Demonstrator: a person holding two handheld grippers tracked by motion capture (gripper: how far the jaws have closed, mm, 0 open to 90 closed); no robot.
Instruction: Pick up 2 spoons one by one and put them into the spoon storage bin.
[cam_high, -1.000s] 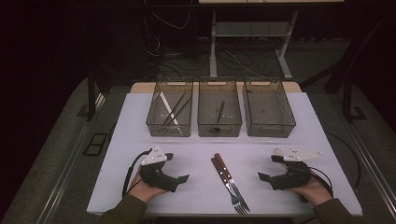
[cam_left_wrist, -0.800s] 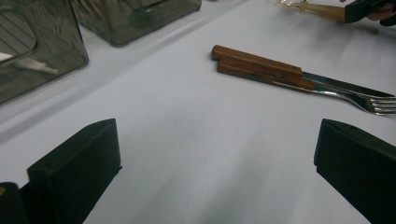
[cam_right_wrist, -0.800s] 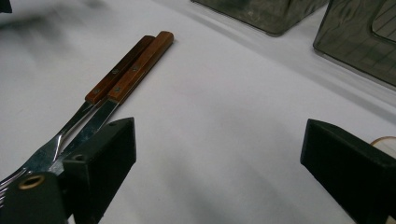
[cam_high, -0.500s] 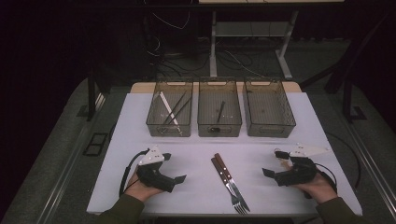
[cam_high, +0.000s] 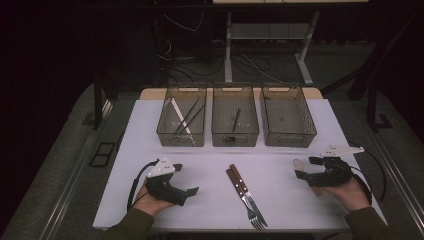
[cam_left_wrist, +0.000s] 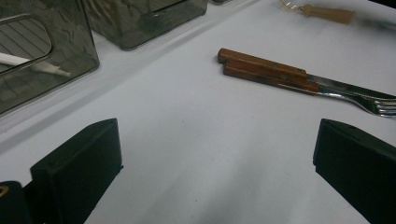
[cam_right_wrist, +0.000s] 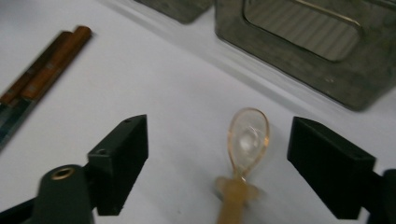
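Observation:
A spoon (cam_right_wrist: 248, 135) with a clear amber bowl and a tan handle lies on the white table, handle towards the camera of the right gripper view. My right gripper (cam_right_wrist: 224, 161) stands around it. Its jaws have just been closing, but gaps remain on both sides of the spoon. From above, the right gripper (cam_high: 305, 168) points left with the spoon's bowl (cam_high: 298, 163) at its tips. My left gripper (cam_high: 186, 179) rests open near the front left with nothing between its jaws (cam_left_wrist: 215, 163). A wooden-handled knife and fork (cam_high: 242, 187) lie side by side between the two hands.
Three smoky plastic bins stand in a row at the back. The left bin (cam_high: 165, 131) holds a white stick and dark sticks, the middle bin (cam_high: 235, 135) a dark utensil. The right bin (cam_high: 289, 137) stands just beyond the right gripper. The table's front edge is near both hands.
The right hand and its gripper have shifted to the right and a little farther from the front edge. The left hand has stayed put.

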